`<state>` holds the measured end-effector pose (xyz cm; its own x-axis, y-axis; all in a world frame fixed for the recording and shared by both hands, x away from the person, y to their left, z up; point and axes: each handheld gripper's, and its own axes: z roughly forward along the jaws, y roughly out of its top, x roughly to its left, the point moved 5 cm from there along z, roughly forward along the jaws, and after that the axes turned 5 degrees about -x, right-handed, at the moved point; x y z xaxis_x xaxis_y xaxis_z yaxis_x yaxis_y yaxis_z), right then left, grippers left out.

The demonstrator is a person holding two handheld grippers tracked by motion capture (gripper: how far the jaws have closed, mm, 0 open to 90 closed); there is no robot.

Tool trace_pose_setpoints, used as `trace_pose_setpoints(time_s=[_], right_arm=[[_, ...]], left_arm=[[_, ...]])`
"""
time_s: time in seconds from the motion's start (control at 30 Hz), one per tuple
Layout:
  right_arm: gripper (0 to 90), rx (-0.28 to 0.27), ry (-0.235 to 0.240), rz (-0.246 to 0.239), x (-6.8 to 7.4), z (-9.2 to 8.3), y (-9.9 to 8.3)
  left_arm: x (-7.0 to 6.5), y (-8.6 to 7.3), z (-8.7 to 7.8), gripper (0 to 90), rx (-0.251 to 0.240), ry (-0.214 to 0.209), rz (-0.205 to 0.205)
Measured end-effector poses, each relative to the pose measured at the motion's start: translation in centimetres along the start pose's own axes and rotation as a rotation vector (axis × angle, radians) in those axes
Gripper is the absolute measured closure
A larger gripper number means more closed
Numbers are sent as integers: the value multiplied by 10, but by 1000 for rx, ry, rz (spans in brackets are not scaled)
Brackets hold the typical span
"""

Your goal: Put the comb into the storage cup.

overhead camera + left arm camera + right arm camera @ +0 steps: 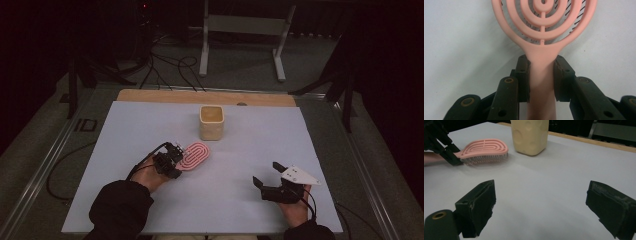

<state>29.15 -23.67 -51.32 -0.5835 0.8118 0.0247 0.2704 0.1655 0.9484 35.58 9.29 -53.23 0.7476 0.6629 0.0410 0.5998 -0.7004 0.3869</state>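
The left gripper (541, 77) was clamped on the handle of the pink plastic vented hairbrush (194, 155), which lay bristles-down on the white table (150, 125) near the cream square cup (211, 122). Any lift should keep the handle square between the pads. The right gripper (541, 207) hovered low, jaws apart, empty.

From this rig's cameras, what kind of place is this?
Likely a lab recording station: a dark room, cables on the floor, a metal stand behind the table, hand-held grippers.

Pink brush (195, 155); cream cup (211, 122); black tongs (265, 173).
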Motion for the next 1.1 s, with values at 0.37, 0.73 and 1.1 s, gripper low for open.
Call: trace_pose_setpoints(time_s=[0.37,0.73,1.1], right_arm=[[91,2,1,-1,0,0,0],[91,5,6,-1,0,1,-1],[90,7,7,0,1,2,-2]], left_arm=[[3,-1,-3,703,-39,8,-28],[7,2,-9,703,-115,31,-59],[9,3,-13,703,-207,48,-94]])
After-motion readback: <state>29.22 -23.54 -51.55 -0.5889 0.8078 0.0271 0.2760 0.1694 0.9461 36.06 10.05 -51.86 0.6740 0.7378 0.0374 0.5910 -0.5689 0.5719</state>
